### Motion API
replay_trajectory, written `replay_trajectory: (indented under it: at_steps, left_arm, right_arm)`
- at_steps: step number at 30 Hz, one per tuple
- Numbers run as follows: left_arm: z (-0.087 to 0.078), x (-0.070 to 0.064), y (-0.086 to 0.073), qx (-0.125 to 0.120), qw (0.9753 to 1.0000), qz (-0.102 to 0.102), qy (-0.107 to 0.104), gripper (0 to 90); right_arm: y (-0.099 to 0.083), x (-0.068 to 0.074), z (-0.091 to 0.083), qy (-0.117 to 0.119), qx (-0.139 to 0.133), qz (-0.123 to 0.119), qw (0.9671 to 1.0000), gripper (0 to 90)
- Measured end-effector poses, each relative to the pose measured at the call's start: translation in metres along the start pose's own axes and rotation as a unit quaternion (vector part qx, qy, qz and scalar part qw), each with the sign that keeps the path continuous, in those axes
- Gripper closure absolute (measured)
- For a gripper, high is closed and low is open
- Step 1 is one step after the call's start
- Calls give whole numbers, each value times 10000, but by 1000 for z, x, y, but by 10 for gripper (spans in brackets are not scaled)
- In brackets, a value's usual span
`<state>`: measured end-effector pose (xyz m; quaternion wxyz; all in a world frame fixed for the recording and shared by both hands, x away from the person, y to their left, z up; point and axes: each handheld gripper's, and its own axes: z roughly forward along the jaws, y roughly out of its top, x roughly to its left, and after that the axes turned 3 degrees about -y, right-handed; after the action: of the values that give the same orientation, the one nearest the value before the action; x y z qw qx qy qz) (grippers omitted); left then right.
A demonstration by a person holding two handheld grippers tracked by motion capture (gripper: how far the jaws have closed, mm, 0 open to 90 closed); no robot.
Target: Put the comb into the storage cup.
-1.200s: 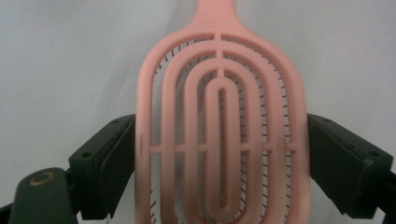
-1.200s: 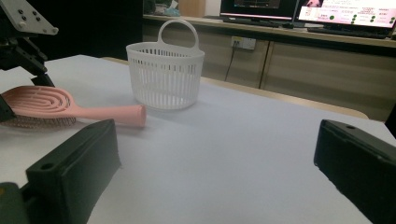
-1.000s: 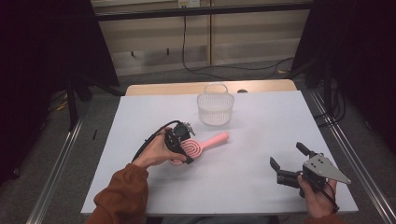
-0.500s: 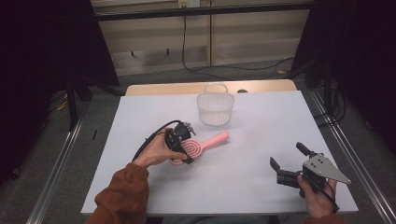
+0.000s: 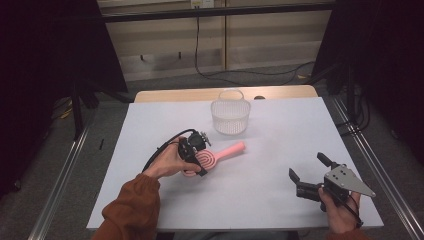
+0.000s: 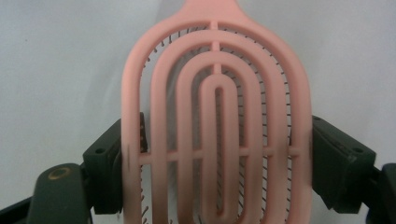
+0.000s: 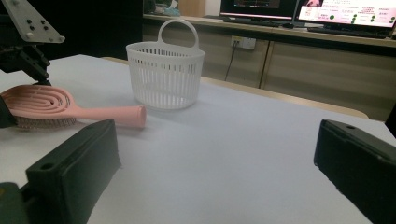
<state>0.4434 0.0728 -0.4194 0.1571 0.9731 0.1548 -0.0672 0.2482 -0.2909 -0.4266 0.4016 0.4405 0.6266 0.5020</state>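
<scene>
Left tongs [image 5: 196,156] clamp the pink hairbrush [image 5: 215,157] by its oval head, one jaw pressed against each side, the brush lying on the white tabletop [image 5: 280,130] with its handle pointing toward the white basket [image 5: 230,116] near the far edge. Right tongs [image 5: 310,175] hover wide open and empty, well apart at the near right corner

I'm seeing a rust-orange sleeve [image 5: 134,205], a black left gripper [image 5: 196,152] trailing a black cable [image 5: 162,150], and a right gripper [image 5: 308,174] wearing a screw-dotted grey three-cornered plate [image 5: 347,181].
</scene>
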Motion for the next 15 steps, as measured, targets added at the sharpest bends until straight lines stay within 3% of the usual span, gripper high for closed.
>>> replay_trajectory:
  at_steps: [6, 8, 9, 11, 12, 13, 14, 15]
  left_arm:
    - [1, 1, 0, 0, 10000, 47, 0, 191]
    - [2, -1, 0, -61, 10000, -40, 19, 188]
    - [2, 0, 1, 17, 10000, 54, -3, 188]
    - [2, 0, 1, 50, 10000, 53, 7, 192]
    - [3, -2, 1, -15, 10000, -50, 50, 195]
    - [2, -1, 2, 85, 9999, 99, 70, 198]
    - [2, -1, 2, 101, 9999, 104, 59, 199]
    - [3, -2, 2, 16, 10000, 31, 69, 201]
  right_arm:
    - [0, 0, 0, -14, 3, 7, 10000, 0]
    - [0, 0, 0, -6, -2, 4, 10000, 0]
    - [0, 0, 0, -4, -1, 5, 10000, 0]
    - [0, 0, 0, -1, 1, 5, 10000, 0]
    - [0, 0, 0, 1, -1, 2, 10000, 0]
    - [0, 0, 0, 0, -1, 3, 10000, 0]
    - [0, 0, 0, 0, 1, 3, 10000, 0]
    - [0, 0, 0, -1, 4, -1, 10000, 0]
